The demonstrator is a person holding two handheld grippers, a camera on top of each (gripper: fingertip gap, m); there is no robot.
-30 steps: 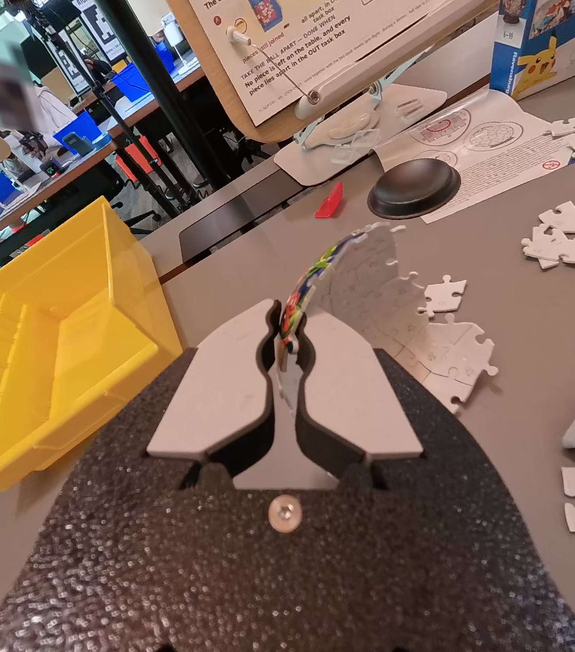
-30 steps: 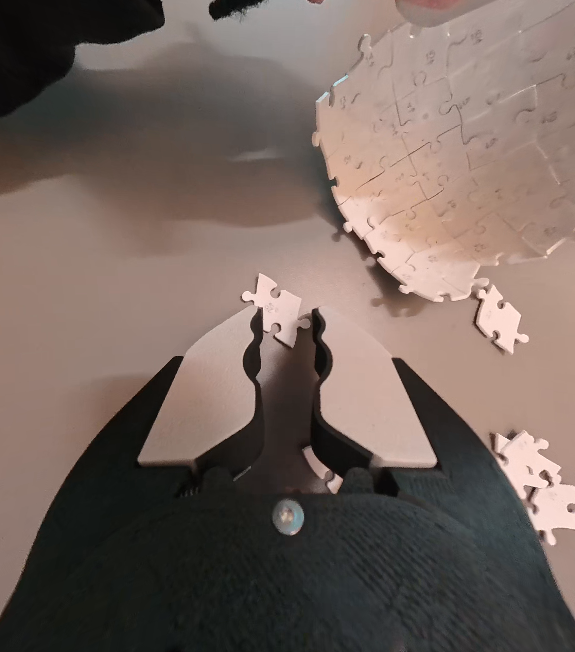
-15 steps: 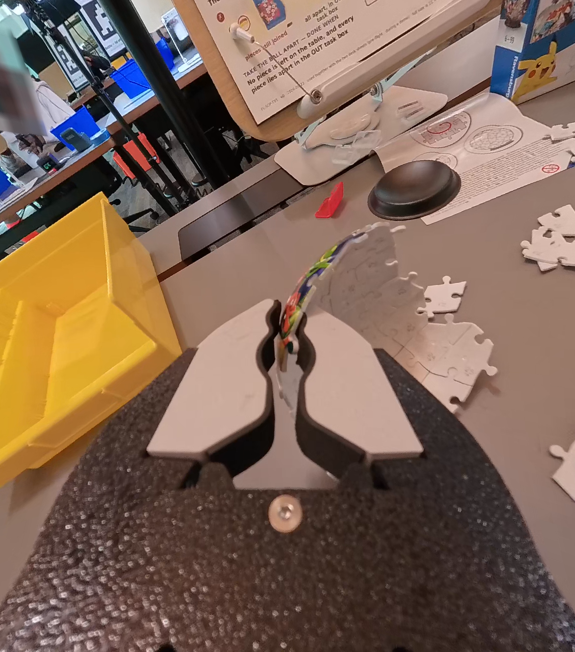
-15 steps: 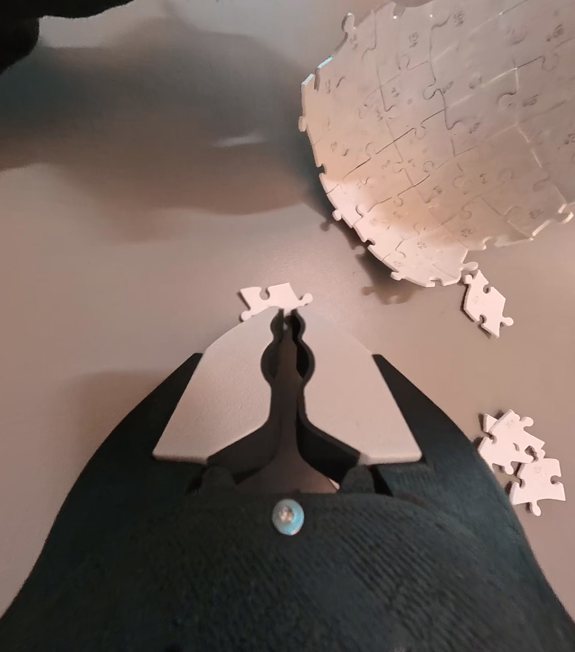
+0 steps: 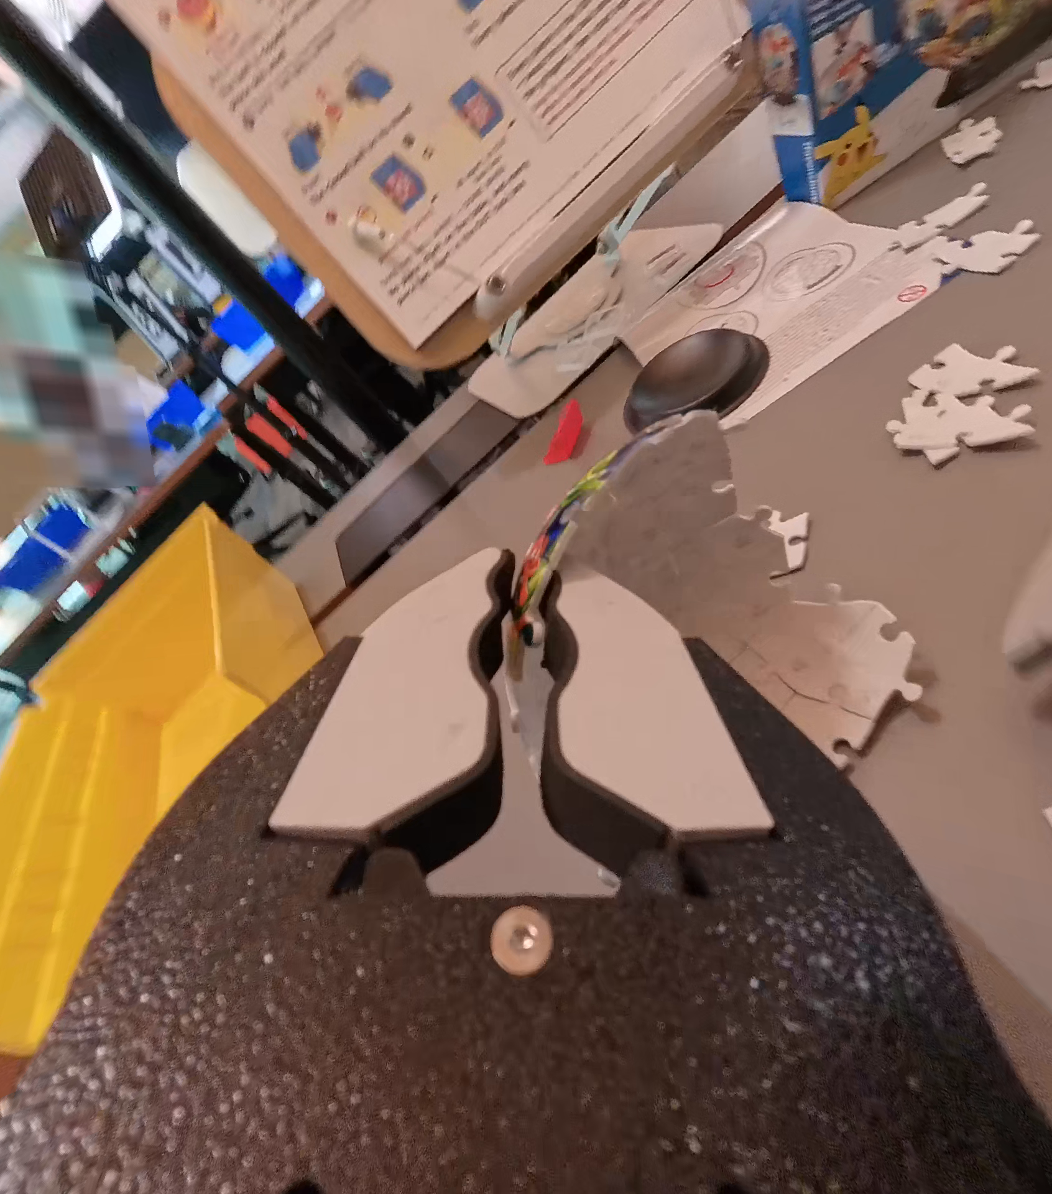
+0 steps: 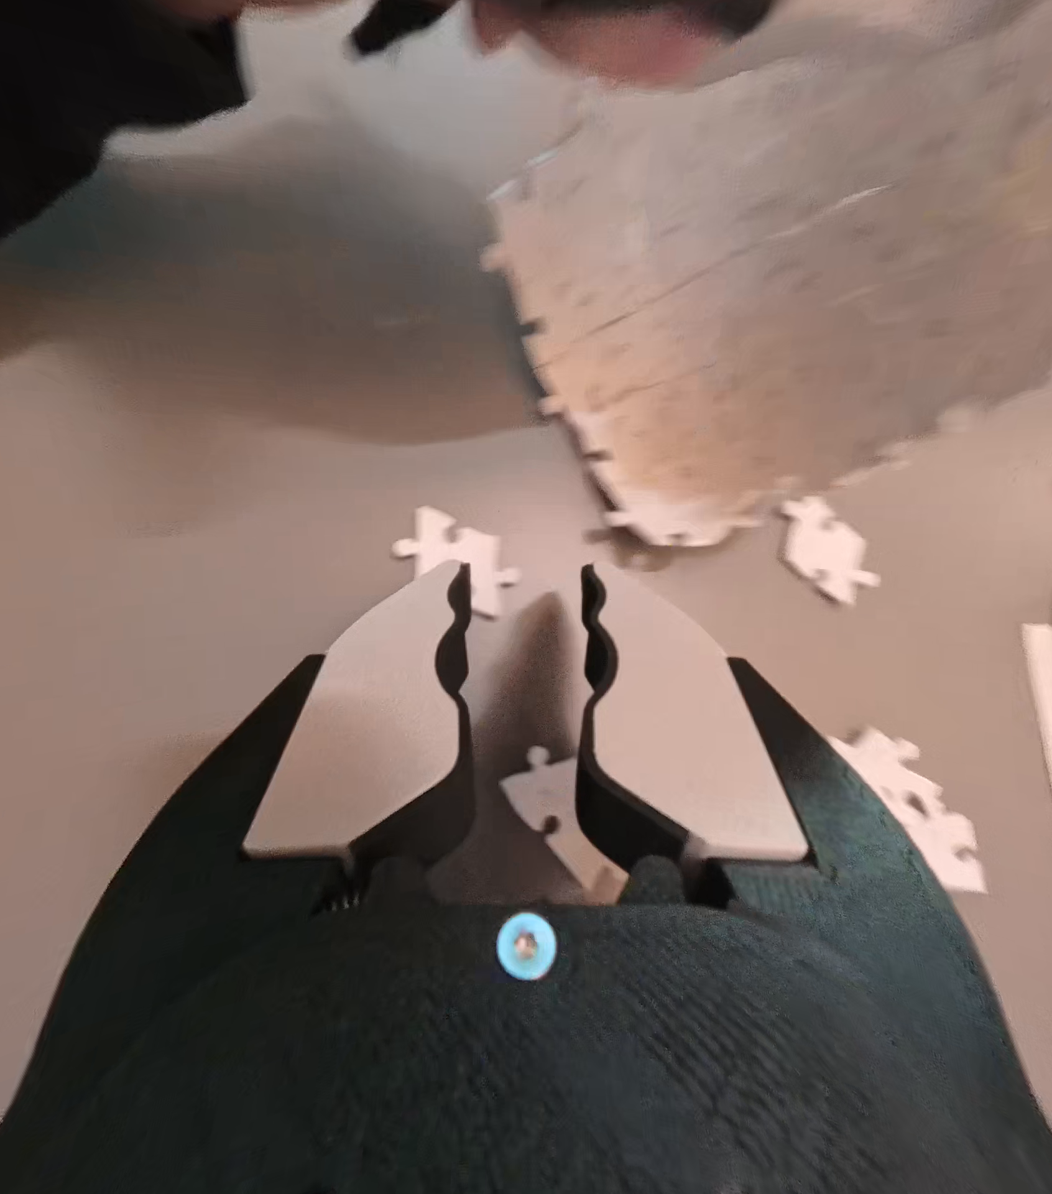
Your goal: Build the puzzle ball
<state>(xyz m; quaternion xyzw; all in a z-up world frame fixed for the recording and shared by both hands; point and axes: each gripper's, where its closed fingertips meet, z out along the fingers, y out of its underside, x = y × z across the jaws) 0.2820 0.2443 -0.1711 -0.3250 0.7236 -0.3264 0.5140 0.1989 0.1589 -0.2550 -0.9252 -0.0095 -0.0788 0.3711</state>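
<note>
L tongs [image 5: 526, 581] were closed tight on the edge of the half-built puzzle shell [image 5: 659, 517], w/ the printed colour side facing left and the grey back curving away to the right; the shell's lower rim sat near the desk [image 5: 898, 568], contact unclear due to blur. R tongs [image 6: 522, 568] stood parted w/ a clear gap, nothing in them, tips just over a loose white piece [image 6: 455, 549] lying flat on the desk; whether the left tip touched it couldn't be told. Another loose piece [image 6: 827, 559] lay just beside the shell's bottom edge in the right wrist view, where the shell [image 6: 801, 323] was badly blurred. More pieces [image 5: 963, 413] lay scattered further right. Yellow bin [image 5: 116, 730] sat at left, black round stand [image 5: 698, 381] and red bit [image 5: 565, 423] beyond the shell, puzzle box [image 5: 846, 116] at back.
</note>
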